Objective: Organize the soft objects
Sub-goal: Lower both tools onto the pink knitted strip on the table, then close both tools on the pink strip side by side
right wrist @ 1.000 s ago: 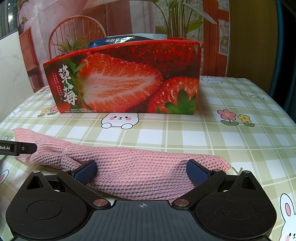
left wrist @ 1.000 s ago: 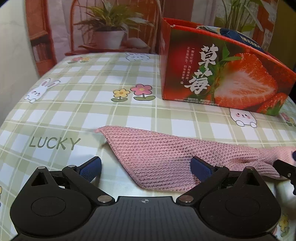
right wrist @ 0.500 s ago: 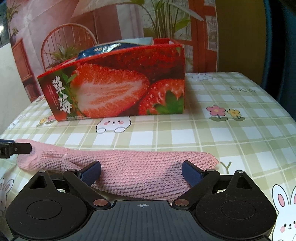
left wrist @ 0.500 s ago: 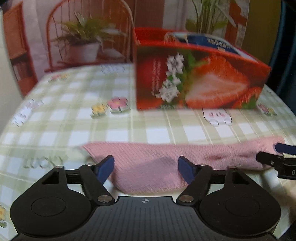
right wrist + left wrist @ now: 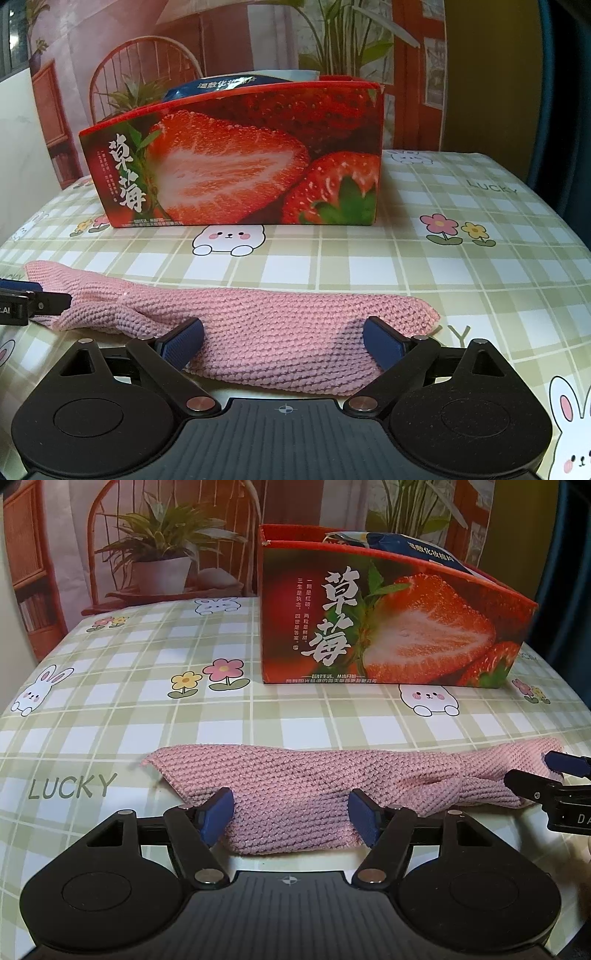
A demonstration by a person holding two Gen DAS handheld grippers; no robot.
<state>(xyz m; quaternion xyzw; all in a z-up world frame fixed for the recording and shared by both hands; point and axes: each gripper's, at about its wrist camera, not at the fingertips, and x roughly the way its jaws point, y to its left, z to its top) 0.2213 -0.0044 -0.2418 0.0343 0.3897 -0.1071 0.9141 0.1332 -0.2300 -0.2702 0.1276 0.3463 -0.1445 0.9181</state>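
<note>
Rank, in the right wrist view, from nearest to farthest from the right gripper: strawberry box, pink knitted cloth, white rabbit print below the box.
1. pink knitted cloth, lying between the right gripper's jaws.
2. white rabbit print, on the tablecloth beyond the cloth.
3. strawberry box, standing behind the rabbit.

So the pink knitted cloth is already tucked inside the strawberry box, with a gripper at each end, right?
Not quite: both wrist views show the pink knitted cloth lying on the checked tablecloth in front of the strawberry box, not inside it.
</note>
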